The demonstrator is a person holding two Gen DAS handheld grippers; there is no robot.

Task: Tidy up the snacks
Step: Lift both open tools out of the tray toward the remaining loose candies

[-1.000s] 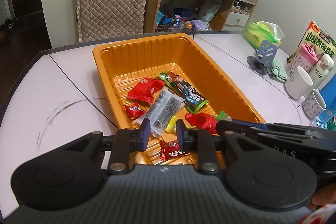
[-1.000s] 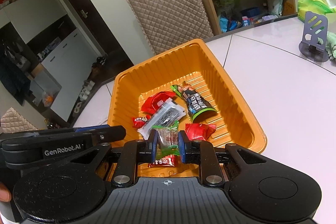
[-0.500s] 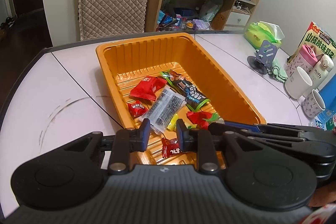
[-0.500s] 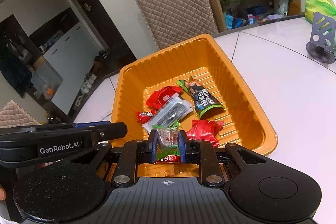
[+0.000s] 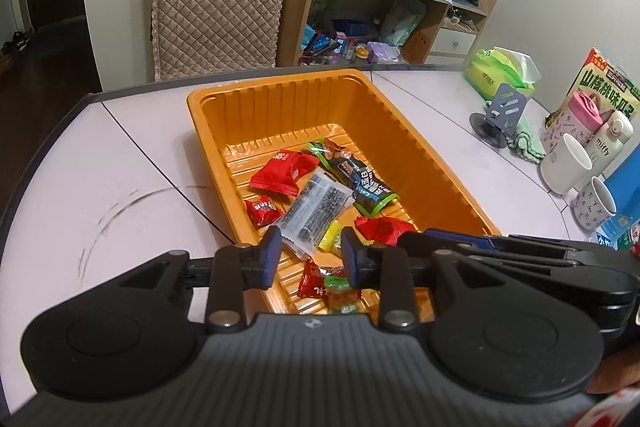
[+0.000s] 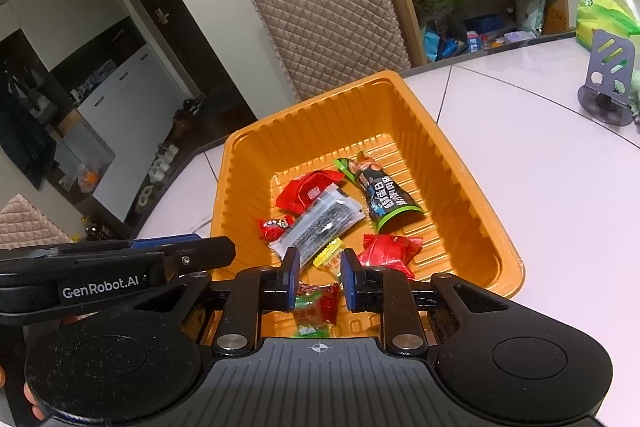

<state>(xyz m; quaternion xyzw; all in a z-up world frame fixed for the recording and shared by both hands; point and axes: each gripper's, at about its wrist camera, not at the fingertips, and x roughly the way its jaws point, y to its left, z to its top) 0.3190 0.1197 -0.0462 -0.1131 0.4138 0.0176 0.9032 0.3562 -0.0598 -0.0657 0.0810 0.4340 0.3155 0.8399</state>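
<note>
Released since the earlier frame, green-red candy (image 6: 314, 319) lies in orange tray (image 6: 472, 211), partly hidden behind right gripper (image 6: 316, 281), now parted; left gripper (image 5: 307, 261) opening, empty.

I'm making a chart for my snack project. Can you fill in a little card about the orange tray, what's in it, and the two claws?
tray: orange tray on the white table
snacks inside: red packets, clear packet of dark bits, black and green packet, small yellow packet
left claw: over the tray's near end, jaws opening, nothing between them
right claw: beside it, jaws opening, pinching nothing
under right claw: green and red packet lying in the tray
</note>
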